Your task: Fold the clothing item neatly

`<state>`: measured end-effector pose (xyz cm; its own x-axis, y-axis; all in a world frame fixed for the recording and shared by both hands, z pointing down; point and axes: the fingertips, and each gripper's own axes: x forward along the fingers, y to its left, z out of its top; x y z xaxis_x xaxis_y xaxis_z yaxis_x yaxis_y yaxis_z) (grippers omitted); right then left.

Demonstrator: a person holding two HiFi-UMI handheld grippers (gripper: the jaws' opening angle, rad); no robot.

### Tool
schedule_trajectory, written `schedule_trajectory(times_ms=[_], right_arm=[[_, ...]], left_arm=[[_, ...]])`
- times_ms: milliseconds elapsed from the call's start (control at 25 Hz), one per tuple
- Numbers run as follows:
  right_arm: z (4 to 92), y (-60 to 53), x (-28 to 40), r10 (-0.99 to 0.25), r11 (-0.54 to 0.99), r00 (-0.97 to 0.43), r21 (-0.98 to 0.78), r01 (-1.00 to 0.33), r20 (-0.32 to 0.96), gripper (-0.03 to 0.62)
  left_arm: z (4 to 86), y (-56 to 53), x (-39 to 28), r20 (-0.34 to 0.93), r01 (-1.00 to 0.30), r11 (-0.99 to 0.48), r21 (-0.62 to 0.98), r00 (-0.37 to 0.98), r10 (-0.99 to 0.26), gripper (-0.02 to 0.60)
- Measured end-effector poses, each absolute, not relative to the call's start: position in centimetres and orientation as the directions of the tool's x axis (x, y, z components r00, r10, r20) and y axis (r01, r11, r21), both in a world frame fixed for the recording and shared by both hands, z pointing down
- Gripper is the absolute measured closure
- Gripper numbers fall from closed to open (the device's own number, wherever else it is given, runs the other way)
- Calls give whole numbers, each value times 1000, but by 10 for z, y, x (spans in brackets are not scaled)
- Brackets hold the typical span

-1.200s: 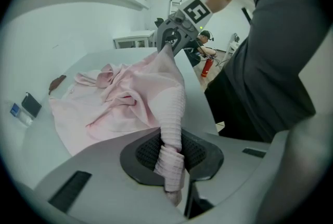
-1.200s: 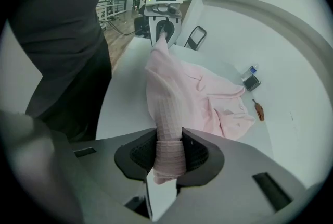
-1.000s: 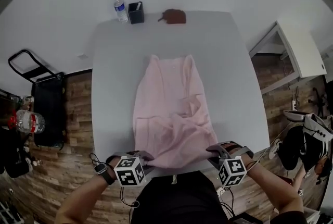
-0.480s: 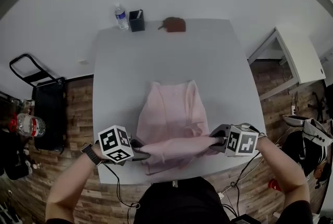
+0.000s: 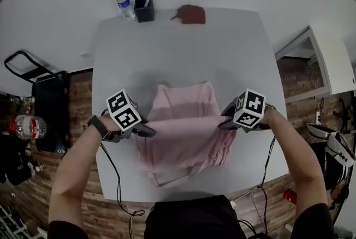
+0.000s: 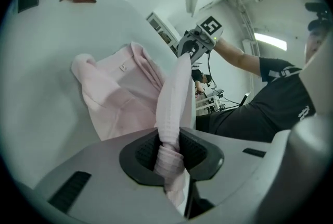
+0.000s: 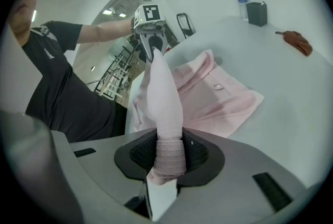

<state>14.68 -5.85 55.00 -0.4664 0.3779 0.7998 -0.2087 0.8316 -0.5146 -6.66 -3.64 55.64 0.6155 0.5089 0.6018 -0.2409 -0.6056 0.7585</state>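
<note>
- White surface point(image 5: 167, 43) over wood floor point(image 5: 72, 99); bottle point(image 5: 124, 4), black cup point(image 5: 144, 9), brown item point(image 5: 191, 14) along far edge.
- Pink garment point(image 5: 183, 143) on near half, one fold lifted and stretched taut between the tools.
- Left tool point(image 5: 146, 131) clamped on fold's left end.
- Right tool point(image 5: 225, 123) clamped on right end.

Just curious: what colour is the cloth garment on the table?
Pale pink cloth garment, clearest in the head view.

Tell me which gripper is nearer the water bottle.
Left. The water bottle stands at the far left corner, beyond the left gripper; the right gripper is farther right.
</note>
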Motion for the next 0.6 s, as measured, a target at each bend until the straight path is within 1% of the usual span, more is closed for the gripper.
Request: schedule_trajectory(times_ms=[200,440,520,600], right_arm=[[575,-94,140,404,784,-499,-571,-243,767,493],[602,-121,130,360,812,-481,-523,-261,799,491],[592,-125,125,376,808,-493,-538,-240,784,493],[561,-120,119,411,811,-526,-562,-162,744,492]], left_arm=[[582,-68,-72,557,-267,-519,812,620,552,526],[614,-88,-84,511,-326,-403,855,656,555,526],[612,-90,-84,481,-304,-383,872,672,562,526],[595,-86,-82,461,-241,-420,875,679,572,526]])
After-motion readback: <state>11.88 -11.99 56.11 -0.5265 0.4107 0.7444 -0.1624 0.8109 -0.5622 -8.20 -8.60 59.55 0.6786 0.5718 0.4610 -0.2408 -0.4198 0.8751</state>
